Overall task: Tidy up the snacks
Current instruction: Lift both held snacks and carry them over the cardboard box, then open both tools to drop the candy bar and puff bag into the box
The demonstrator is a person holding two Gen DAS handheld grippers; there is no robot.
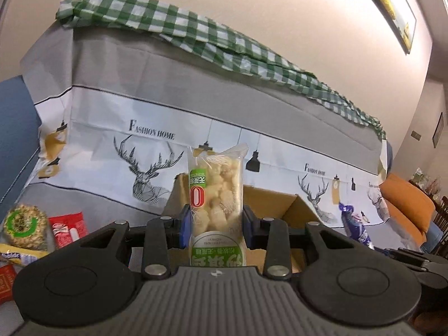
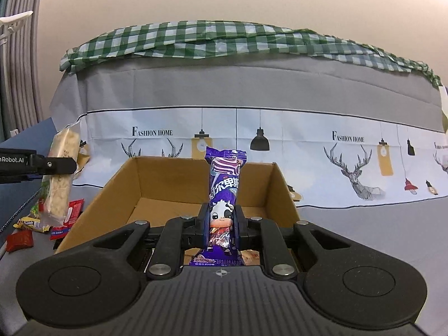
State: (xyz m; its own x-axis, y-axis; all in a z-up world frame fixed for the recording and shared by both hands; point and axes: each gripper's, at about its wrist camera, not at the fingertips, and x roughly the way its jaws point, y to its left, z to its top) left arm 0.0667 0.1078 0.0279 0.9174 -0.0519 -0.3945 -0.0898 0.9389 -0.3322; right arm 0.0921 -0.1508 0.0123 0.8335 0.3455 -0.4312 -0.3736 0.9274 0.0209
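Observation:
My left gripper (image 1: 215, 224) is shut on a clear packet of pale puffed snack with a green label (image 1: 217, 196), held upright in front of the open cardboard box (image 1: 280, 201). My right gripper (image 2: 221, 224) is shut on a purple candy packet with a cartoon cow (image 2: 224, 196), held upright over the near edge of the cardboard box (image 2: 173, 184). The left gripper and its snack packet (image 2: 60, 176) also show at the left of the right wrist view. The purple packet (image 1: 354, 224) shows at the right of the left wrist view.
Loose snacks lie left of the box: a round green-labelled rice cake (image 1: 23, 225), red packets (image 1: 68, 228) (image 2: 19, 239), a yellow wrapper (image 2: 32, 224). Behind stands a sofa covered with a grey deer-print cloth (image 2: 252, 128) and a green checked cloth (image 2: 224, 39). An orange cushion (image 1: 406, 207) is far right.

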